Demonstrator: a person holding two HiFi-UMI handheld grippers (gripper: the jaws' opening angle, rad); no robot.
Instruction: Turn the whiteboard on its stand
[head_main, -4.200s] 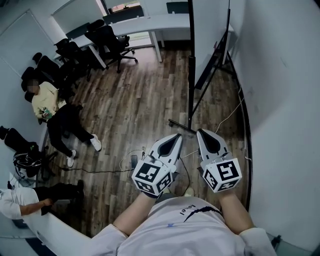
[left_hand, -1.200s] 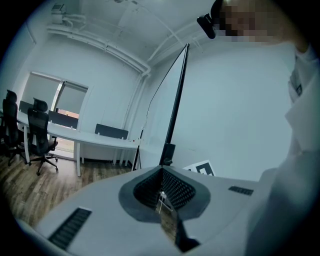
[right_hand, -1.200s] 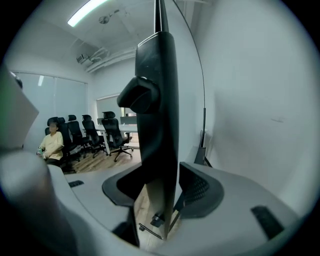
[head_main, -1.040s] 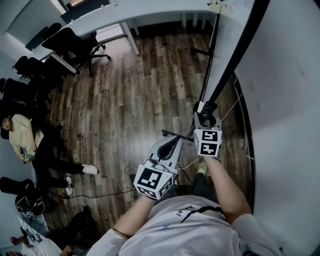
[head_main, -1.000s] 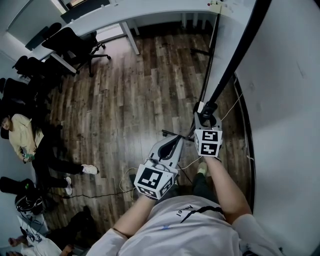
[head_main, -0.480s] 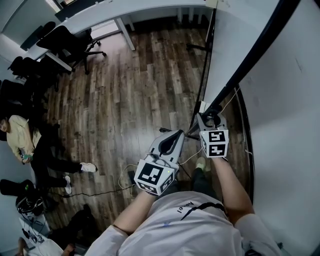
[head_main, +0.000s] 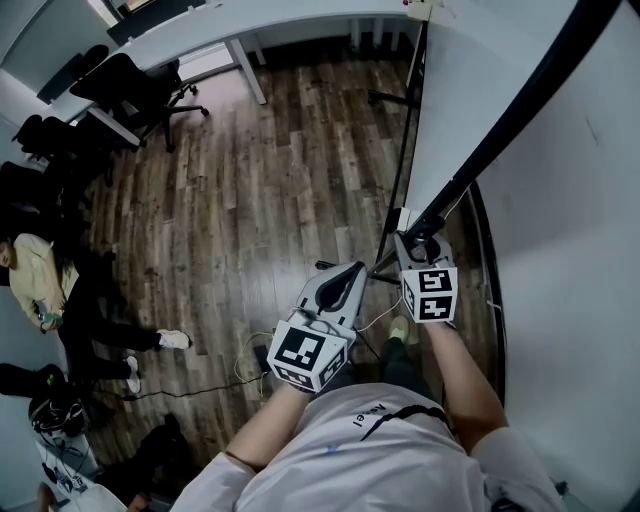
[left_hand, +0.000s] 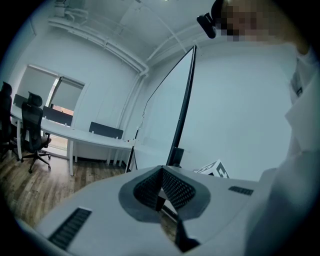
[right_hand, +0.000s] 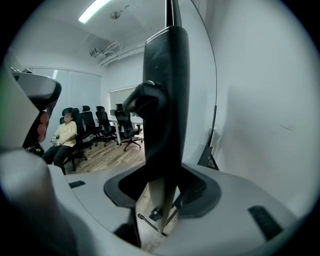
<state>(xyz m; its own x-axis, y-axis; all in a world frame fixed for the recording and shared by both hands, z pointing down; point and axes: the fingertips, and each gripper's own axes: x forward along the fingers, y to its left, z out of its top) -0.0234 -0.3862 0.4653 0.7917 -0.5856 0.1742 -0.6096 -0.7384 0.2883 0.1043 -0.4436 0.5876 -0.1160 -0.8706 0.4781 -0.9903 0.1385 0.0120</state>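
The whiteboard (head_main: 450, 110) stands at the right on its stand, its white face tilted toward me and its black frame (head_main: 520, 100) running diagonally down. My right gripper (head_main: 418, 243) holds the frame's lower end. In the right gripper view the black frame (right_hand: 165, 100) fills the gap of the right gripper (right_hand: 162, 190), whose jaws are closing on it. My left gripper (head_main: 345, 283) hangs free beside it, apart from the board. The left gripper (left_hand: 161, 187) is shut with nothing in it, and the whiteboard (left_hand: 165, 115) rises just beyond.
A white wall (head_main: 580, 250) runs close behind the board. The stand's legs (head_main: 395, 100) reach over the wood floor. A long desk (head_main: 250, 30) and office chairs (head_main: 130, 85) are at the far left. A seated person (head_main: 40, 285) and floor cables (head_main: 250, 350) are at left.
The right gripper went from free by my body onto the board's frame. Over the last second the board swung round, showing more white face, and the right gripper came slightly nearer me.
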